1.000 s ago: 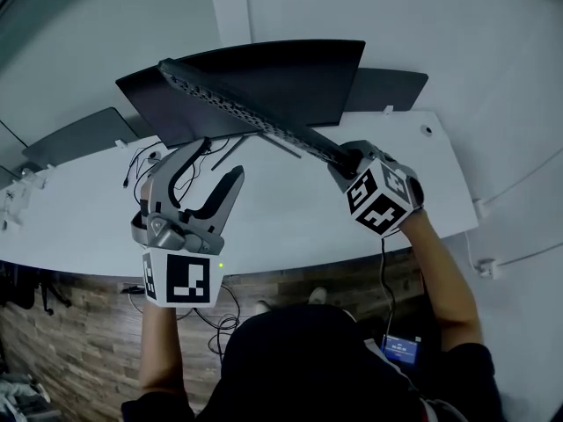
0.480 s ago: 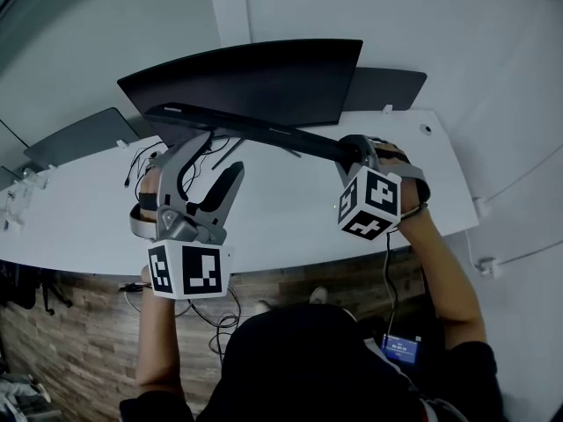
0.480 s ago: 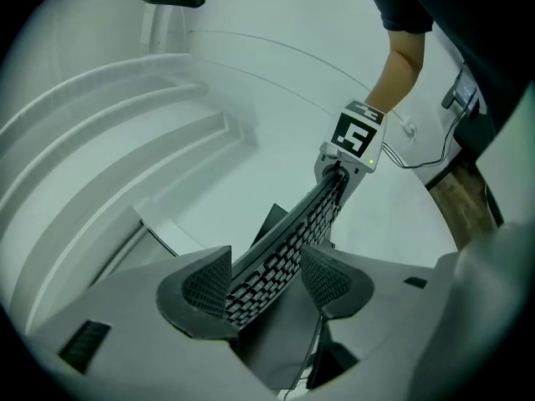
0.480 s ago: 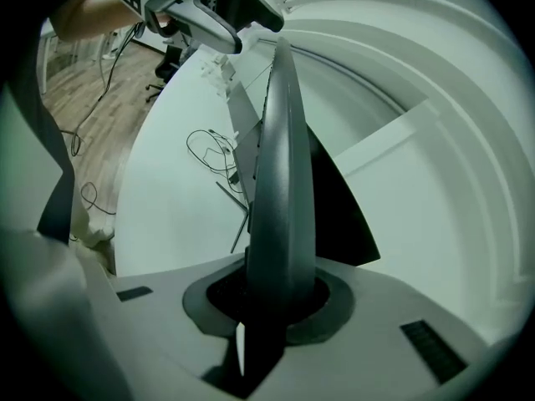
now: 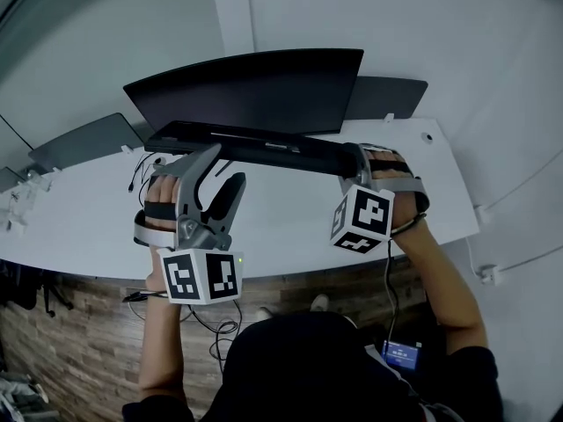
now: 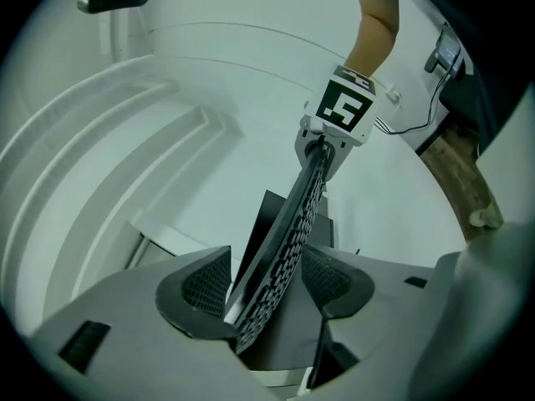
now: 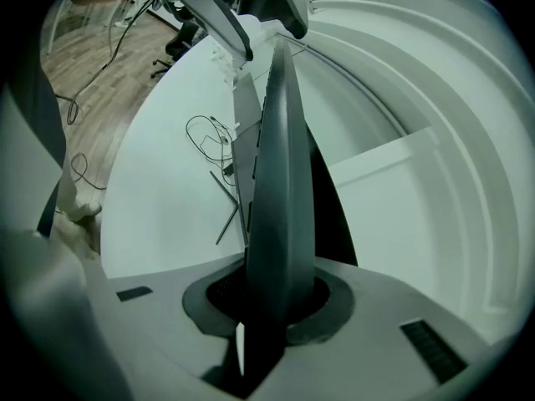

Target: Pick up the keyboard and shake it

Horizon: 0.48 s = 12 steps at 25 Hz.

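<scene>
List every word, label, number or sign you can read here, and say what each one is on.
No text in these pictures can be read.
Cubes on the left gripper and the right gripper: black-and-white square markers only, no letters or digits.
On the keyboard: key legends too small and dark to read.
On the small blue screen low beside the person: lit print, too small to read.

In the head view the keyboard (image 5: 255,143) covers the lower edge of the monitor (image 5: 255,90) and most of its stand, and its right end vanishes inside the right gripper (image 5: 352,158). The print on a small blue screen (image 5: 402,351) below the desk (image 5: 290,218) is too small to read.
</scene>
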Tool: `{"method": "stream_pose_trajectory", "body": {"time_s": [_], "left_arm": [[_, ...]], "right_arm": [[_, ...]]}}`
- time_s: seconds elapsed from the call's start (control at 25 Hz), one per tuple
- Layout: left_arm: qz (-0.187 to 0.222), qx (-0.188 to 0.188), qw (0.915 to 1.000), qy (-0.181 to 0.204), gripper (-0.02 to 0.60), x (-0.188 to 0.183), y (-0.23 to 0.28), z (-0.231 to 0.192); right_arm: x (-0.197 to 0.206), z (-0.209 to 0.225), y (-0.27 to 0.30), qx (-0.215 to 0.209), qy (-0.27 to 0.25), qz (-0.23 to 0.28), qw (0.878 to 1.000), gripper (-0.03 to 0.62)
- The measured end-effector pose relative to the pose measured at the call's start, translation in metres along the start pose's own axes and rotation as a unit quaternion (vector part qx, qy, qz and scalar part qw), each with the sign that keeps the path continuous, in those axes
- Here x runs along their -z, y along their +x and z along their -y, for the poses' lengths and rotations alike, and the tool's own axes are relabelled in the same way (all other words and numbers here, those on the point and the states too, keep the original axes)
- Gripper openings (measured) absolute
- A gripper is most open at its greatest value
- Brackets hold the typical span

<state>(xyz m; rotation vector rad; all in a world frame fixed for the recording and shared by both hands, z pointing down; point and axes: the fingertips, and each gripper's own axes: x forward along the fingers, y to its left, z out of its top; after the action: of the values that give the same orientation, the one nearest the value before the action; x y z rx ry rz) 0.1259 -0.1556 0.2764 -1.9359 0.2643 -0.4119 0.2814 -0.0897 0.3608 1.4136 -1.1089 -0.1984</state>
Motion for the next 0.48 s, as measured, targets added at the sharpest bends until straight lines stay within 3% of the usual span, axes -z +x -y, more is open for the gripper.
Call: {"method": "stream_pose_trajectory", "body": {"time_s": [0.48], "left_arm": [[-0.042,0.025,0.9964,0.069,0.265,0.008,0.012,0.017]], "right_arm": [[-0.013,0.006,-0.008,0.043,-0.056,-0.012,0.997,0.087]]}}
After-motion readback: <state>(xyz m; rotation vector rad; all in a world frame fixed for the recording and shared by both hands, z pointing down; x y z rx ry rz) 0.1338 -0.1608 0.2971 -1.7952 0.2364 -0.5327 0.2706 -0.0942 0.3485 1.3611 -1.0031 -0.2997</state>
